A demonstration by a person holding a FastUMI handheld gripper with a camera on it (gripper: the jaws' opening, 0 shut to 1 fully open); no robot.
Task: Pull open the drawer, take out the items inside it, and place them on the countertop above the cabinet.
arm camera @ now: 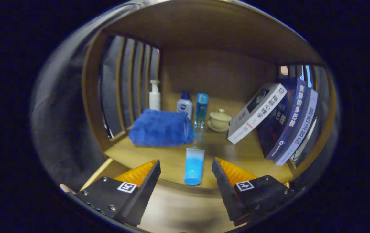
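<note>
My gripper stands open, its fingers wide apart and holding nothing. A blue and white tube lies on the wooden countertop, cap toward me, right between my fingertips and untouched by either. Beyond it a folded blue towel rests on the countertop at the left. A tall clear blue bottle stands just right of the towel. Below my fingers a wooden surface is blurred; I cannot tell whether it is the drawer.
A white pump bottle and a small white bottle with a blue cap stand at the back. A cream lidded cup on a saucer sits right of them. Three books lean at the right. A slatted wooden side wall closes the left.
</note>
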